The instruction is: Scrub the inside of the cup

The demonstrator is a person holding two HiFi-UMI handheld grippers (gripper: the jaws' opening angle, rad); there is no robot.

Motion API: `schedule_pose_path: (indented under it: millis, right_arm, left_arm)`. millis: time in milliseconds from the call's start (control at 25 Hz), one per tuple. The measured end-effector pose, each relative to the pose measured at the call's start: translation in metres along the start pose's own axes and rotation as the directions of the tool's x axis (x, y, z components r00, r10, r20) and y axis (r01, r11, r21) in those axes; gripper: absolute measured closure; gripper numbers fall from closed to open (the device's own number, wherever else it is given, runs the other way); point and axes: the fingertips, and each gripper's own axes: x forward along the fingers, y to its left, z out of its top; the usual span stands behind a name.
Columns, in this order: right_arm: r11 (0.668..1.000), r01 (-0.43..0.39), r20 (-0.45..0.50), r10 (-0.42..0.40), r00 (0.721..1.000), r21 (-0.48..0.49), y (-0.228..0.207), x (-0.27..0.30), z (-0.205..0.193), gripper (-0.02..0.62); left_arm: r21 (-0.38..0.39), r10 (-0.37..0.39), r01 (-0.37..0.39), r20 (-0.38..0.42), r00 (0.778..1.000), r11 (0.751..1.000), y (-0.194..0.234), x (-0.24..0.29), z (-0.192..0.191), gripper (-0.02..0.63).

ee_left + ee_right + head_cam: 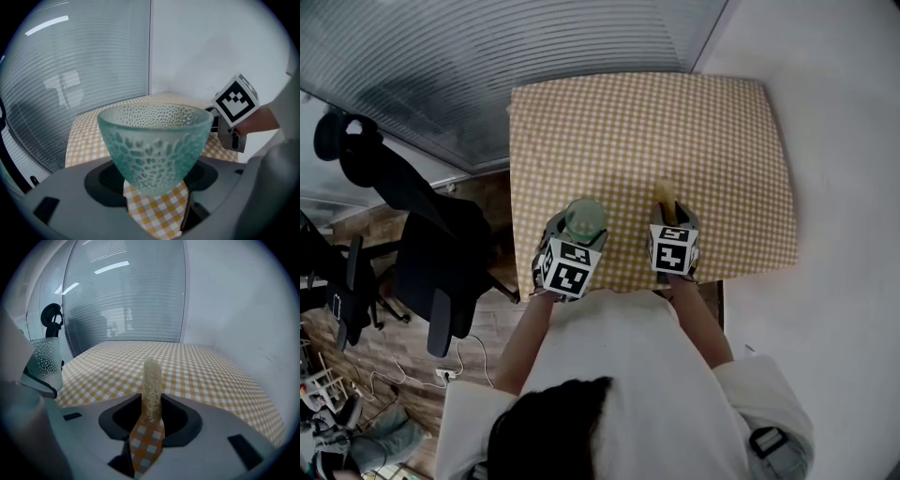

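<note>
At the bottom of the head view, a person in a white top (pixel 647 375) holds both tools over the near edge of the table (pixel 675 131), which is covered by a yellow-and-white checked cloth. Each tool bears a marker cube (pixel 572 267) printed with black-and-white squares. The left tongs (pixel 154 190), spread wide, clasp an upright pebbled green glass cup (pixel 154 145) by its lower body. To its right, the right tongs (pixel 151 416) are closed on a narrow, upright loofah scrubber (pixel 152 380). A black office chair (pixel 422 253) stands at the frame's left, with ribbed glass (pixel 487 66) across the top.
</note>
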Motion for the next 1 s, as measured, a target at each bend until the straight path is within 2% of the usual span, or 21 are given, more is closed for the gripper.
schedule_pose_path:
  millis: [200, 400, 600, 800, 880, 1000]
  right_arm:
    - [0.999, -0.033, 0.030, 0.033, 0.999, 0.017, 0.000, -0.002, 0.007, 0.525]
    - [0.992, -0.100, 0.046, 0.097, 0.994, 0.073, 0.001, -0.005, 0.012, 0.535]
    - [0.980, -0.193, 0.130, 0.187, 0.974, 0.040, 0.013, -0.023, 0.031, 0.537]
    - [0.953, -0.288, 0.213, 0.301, 0.930, -0.090, 0.033, -0.052, 0.067, 0.537]
    - [0.925, -0.338, 0.224, 0.371, 0.901, -0.174, 0.049, -0.065, 0.081, 0.537]
    - [0.859, -0.391, 0.200, 0.469, 0.860, -0.332, 0.076, -0.082, 0.094, 0.537]
  left_arm:
    - [0.002, -0.018, 0.018, -0.011, 1.000, 1.000, -0.002, 0.004, 0.000, 0.261]
    - [0.014, -0.024, 0.024, -0.011, 1.000, 1.000, -0.006, 0.007, 0.003, 0.261]
    - [0.042, -0.027, 0.028, -0.017, 1.000, 0.999, -0.008, 0.007, 0.001, 0.261]
    - [0.081, -0.046, 0.047, -0.023, 0.999, 0.996, -0.007, 0.007, 0.001, 0.261]
    - [0.114, -0.062, 0.065, -0.031, 0.998, 0.991, -0.004, 0.008, 0.003, 0.261]
    - [0.189, -0.071, 0.080, -0.054, 0.996, 0.979, 0.004, 0.008, 0.005, 0.262]
